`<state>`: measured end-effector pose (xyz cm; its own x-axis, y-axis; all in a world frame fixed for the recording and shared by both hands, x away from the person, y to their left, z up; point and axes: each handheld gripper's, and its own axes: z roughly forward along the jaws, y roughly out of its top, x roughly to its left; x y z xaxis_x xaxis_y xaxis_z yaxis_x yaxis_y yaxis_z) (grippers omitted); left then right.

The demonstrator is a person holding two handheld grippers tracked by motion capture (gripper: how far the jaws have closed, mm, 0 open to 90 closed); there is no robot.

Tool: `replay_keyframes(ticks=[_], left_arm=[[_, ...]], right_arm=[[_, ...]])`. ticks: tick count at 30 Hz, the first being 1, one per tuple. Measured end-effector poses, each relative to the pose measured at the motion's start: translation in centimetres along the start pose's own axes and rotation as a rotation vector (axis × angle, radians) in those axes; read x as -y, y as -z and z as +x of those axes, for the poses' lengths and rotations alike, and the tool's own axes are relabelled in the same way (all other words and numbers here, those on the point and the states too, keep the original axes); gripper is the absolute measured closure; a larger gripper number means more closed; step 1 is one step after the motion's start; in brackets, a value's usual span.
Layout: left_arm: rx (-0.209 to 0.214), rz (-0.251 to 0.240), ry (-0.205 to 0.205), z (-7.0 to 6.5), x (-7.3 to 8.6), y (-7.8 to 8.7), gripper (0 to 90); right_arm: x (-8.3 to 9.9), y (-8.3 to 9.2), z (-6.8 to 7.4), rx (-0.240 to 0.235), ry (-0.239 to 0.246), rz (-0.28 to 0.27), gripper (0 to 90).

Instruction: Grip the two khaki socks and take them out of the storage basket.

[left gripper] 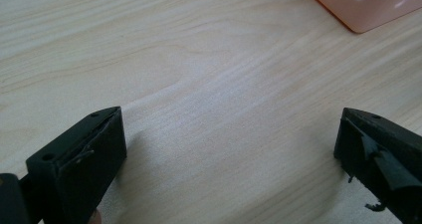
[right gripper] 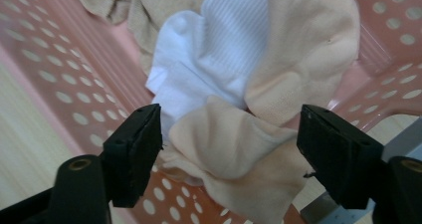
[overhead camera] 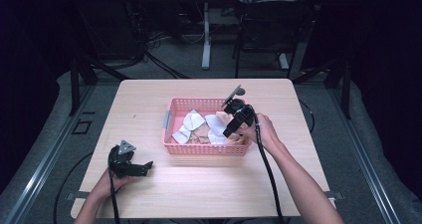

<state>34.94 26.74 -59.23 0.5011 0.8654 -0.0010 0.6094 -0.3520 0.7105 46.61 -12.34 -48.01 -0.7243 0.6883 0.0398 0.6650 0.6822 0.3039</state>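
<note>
Socks (right gripper: pixel 234 149) lie heaped in the pink basket (overhead camera: pixel 199 148) at the middle of the bench (overhead camera: pixel 149 99), beige and white ones tangled together. We hold the right claw (right gripper: pixel 229 134) wide apart over the basket's right end, a beige sock sitting between its jaws but not yet pinched. Our left claw (left gripper: pixel 229 149) rests well clear of the basket's near-left corner, also wide, with nothing in it.

We judge the risk to be a messy grab: the beige sock overlaps a white sock (right gripper: pixel 224 50), so closing here could catch both, or drag the heap. The basket looks light, and a jaw snagging its perforated wall could tip or slide it, since the left claw is not steadying it.

From the right claw view we see the sock folds and the wall holes close up; the high view gives us instead both claws' places around the basket
</note>
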Motion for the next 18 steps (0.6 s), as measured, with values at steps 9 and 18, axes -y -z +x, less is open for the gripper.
replay_keyframes(ticks=[9, 18], left_arm=[[0.0, 0.0, 0.0, 0.0, 0.0, 0.0, 0.0], [0.0, 0.0, 0.0, 0.0, 0.0, 0.0, 0.0]], right_arm=[[-0.1, -1.6, 0.2, 0.054, -0.02, 0.082, 31.8], [0.3, -2.9, 0.3, 0.062, -0.041, 0.133, 67.8]])
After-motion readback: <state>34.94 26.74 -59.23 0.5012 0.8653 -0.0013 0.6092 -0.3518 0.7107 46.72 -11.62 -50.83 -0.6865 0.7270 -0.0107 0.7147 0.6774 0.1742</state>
